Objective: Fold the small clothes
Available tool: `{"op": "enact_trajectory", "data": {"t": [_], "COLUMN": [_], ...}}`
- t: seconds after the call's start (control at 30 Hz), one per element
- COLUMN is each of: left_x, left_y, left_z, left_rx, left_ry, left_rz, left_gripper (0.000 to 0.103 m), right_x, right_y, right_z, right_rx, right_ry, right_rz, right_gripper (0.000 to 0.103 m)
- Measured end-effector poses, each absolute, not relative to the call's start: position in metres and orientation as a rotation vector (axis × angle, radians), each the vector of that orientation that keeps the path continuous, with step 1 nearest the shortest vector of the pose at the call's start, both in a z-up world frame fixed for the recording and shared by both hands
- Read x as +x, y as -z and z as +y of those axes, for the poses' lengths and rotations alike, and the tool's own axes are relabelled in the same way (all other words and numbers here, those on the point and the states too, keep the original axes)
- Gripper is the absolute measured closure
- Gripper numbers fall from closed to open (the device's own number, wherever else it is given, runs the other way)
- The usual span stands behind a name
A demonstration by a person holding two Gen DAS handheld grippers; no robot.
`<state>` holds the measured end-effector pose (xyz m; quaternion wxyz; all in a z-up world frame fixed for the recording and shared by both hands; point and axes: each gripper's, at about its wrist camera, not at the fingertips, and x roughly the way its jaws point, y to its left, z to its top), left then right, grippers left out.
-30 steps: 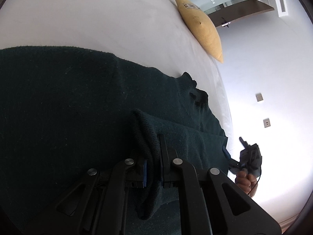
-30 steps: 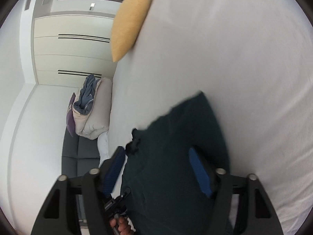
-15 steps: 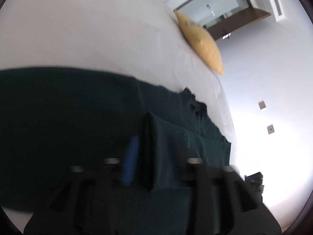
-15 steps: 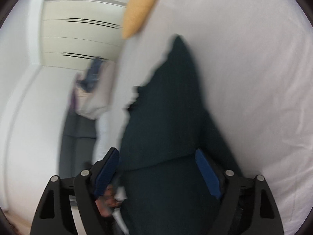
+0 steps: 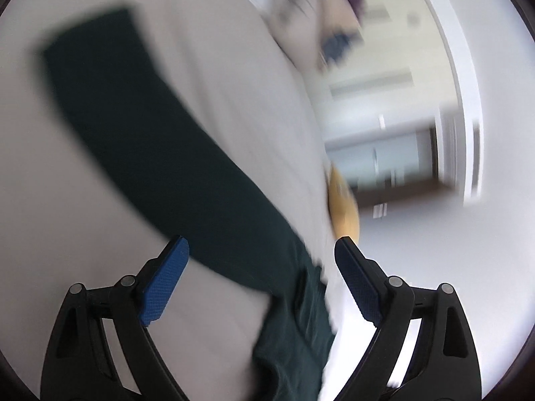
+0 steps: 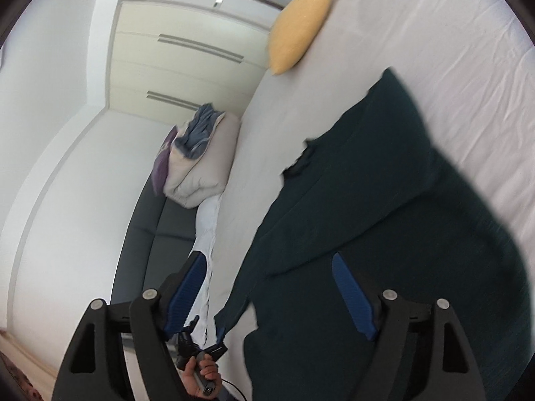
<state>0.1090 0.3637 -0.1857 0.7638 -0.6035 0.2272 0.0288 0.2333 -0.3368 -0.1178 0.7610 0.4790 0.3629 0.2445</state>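
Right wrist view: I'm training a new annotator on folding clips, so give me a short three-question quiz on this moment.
1. True or false: the dark green knitted garment lies on the white bed sheet.
2. Which is at the bed's far end? A) mustard yellow cushion B) red blanket C) brown box
3. Fill in: the right claw, blue pads apart, grips ____.

Key: 1 true; 2 A; 3 nothing
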Motion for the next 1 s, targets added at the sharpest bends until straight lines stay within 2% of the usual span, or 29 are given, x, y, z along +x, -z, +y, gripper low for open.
{"op": "enact_trajectory", "data": {"t": [0.13,0.37,0.43,0.7,0.8,0.9,0.93,1.0], "left_x": [0.063,0.057,0.050,0.034,0.033,0.051,0.060,0.073], "left_y": [0.207,0.227,0.236,0.241,0.243,0.243,0.240,0.238], "left_z": [0.408,0.449,0.453,0.462,0.460,0.457,0.455,0.449], "left_rx": [-1.477,-1.643,-1.710,-1.795,-1.760,-1.686,-1.662,-1.618], "left_ry": [-0.169,-0.210,-0.244,-0.343,-0.365,-0.375,-0.377,-0.353], "left_rz": [0.384,0.300,0.257,0.180,0.201,0.277,0.311,0.353], "left_gripper": [0.014,0.014,0.018,0.020,0.031,0.071,0.080,0.089], "right_x": [0.223,0.224,0.222,0.213,0.211,0.209,0.208,0.207], "right_y": [0.112,0.103,0.101,0.103,0.105,0.107,0.108,0.111], "right_z": [-0.311,-0.273,-0.269,-0.262,-0.258,-0.256,-0.256,-0.257], "right_rx": [1.047,1.018,1.008,1.012,0.991,0.978,0.979,0.973], "right_ry": [-0.552,-0.568,-0.572,-0.581,-0.577,-0.571,-0.571,-0.565], "right_rz": [0.804,0.832,0.833,0.840,0.845,0.846,0.846,0.848], "right_gripper": [0.022,0.022,0.022,0.022,0.022,0.023,0.024,0.027]}}
